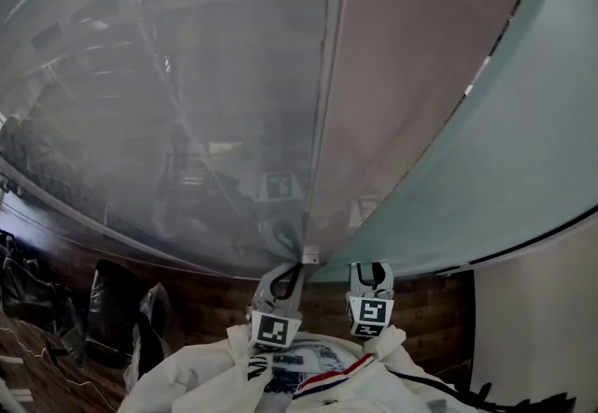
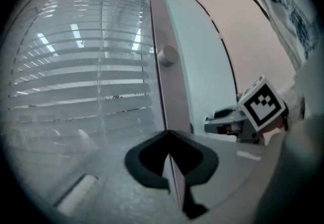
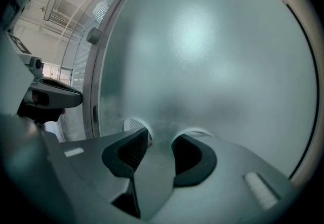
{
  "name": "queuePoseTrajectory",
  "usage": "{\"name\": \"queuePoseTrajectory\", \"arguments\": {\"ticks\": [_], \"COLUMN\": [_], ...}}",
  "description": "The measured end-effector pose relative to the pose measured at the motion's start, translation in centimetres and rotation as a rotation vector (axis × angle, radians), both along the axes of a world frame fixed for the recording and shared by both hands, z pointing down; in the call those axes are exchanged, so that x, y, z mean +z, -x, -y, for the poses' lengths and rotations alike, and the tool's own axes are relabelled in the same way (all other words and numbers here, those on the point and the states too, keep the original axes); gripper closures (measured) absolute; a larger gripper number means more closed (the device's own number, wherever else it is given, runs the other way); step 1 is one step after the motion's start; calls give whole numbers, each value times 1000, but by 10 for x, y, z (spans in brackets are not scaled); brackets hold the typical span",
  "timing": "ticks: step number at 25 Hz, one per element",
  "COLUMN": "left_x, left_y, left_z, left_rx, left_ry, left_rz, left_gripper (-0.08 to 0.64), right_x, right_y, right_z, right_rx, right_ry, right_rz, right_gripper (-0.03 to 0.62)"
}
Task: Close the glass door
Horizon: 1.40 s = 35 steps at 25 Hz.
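Two tongs reach forward side by side in the head view, above white sleeves (image 1: 206, 374). The left tongs (image 1: 304, 260) meet the upright edge of the glass door (image 1: 280, 75), a clear pane full of reflections that fills the left of the picture. The right tongs (image 1: 371, 267) point at a pale teal frosted panel (image 1: 486, 168) on the right. Between pane and panel rises a grey-pink strip (image 1: 411, 75), narrow by the tongs and wide at the top. Wooden floor (image 1: 215, 304) shows lower left, with black bags (image 1: 112, 308) on it.

From the left gripper view, the left tongs (image 2: 168, 134) are clenched on the door's edge, which runs down between the dark pads (image 2: 144, 164). The glass door (image 2: 101, 76) spreads away to the left, with slatted blinds (image 2: 76, 81) showing in it (through it or mirrored, I cannot tell). Just right of the edge stands the strip (image 2: 172, 101), bearing a round knob (image 2: 167, 56), then the frosted panel (image 2: 207, 66). The right tongs (image 2: 210, 120), under their marker cube (image 2: 263, 107), are near on the right, apart from the door's edge.

From the right gripper view, the right tongs (image 3: 161, 137) are released, with the jaws apart and nothing gripped. The frosted panel (image 3: 212, 56) lies straight ahead (whether the tips touch it I cannot tell). The strip (image 3: 93, 81) and knob (image 3: 93, 35) border the panel's left, and the left tongs (image 3: 71, 97) show at the far left.
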<state>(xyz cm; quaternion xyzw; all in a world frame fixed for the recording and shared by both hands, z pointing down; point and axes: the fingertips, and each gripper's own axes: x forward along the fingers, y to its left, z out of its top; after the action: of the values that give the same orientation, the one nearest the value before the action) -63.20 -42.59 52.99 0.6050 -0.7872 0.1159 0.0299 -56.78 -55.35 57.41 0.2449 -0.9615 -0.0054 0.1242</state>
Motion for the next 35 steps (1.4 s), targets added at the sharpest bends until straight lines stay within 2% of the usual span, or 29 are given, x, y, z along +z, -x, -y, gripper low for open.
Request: {"name": "queuePoseTrajectory", "arguments": {"ticks": [35], "left_x": [-1], "left_y": [-3], "left_z": [2], "left_rx": [37], "left_ry": [-1], "left_rz": [-3], "left_gripper": [555], "right_x": [-2], "right_y": [18], "right_z": [19], "right_rx": [-2], "right_ry": [-5], "right_rz": [11], "right_gripper": [448]}}
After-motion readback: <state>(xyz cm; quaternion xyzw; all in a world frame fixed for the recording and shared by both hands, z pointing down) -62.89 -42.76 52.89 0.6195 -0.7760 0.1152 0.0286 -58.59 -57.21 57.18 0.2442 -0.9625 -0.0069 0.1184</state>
